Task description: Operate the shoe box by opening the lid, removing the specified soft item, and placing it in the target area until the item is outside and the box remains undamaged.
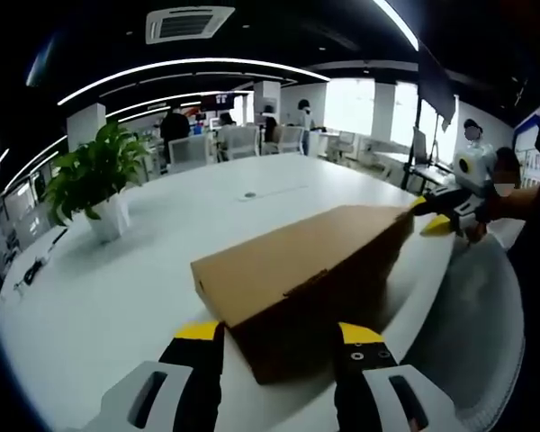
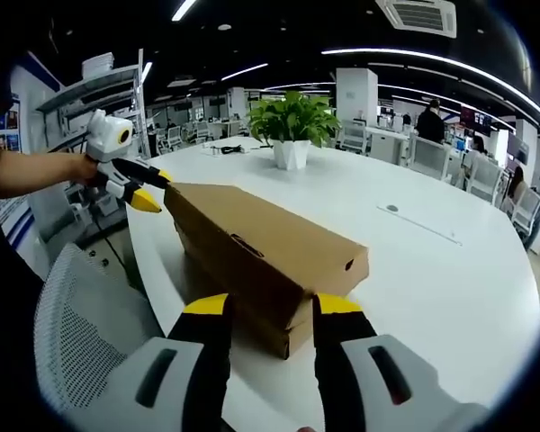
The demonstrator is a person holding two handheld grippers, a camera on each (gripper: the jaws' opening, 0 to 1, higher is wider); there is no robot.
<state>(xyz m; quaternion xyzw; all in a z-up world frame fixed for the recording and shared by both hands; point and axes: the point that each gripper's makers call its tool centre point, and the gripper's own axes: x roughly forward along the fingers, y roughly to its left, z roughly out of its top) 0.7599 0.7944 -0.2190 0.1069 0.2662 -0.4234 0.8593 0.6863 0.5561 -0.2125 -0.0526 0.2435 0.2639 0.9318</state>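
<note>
Shoe box lies on the white worktop, lid closed — nothing done yet. Left tongs and right tongs apart, one at each end; opening, item removal & placing remain.

A long brown cardboard shoe box is lying closed on the white table, running from the upper left of the frame toward the bottom centre. The right gripper is rising from the bottom edge, its yellow-tipped jaws standing apart on either side of the box's near end. At the left of the frame the left gripper is reaching in, its yellow tips sitting at the box's far corner, a hand holding it. A potted plant is standing at the upper centre, and a white mesh chair is sitting at the lower left.
</note>
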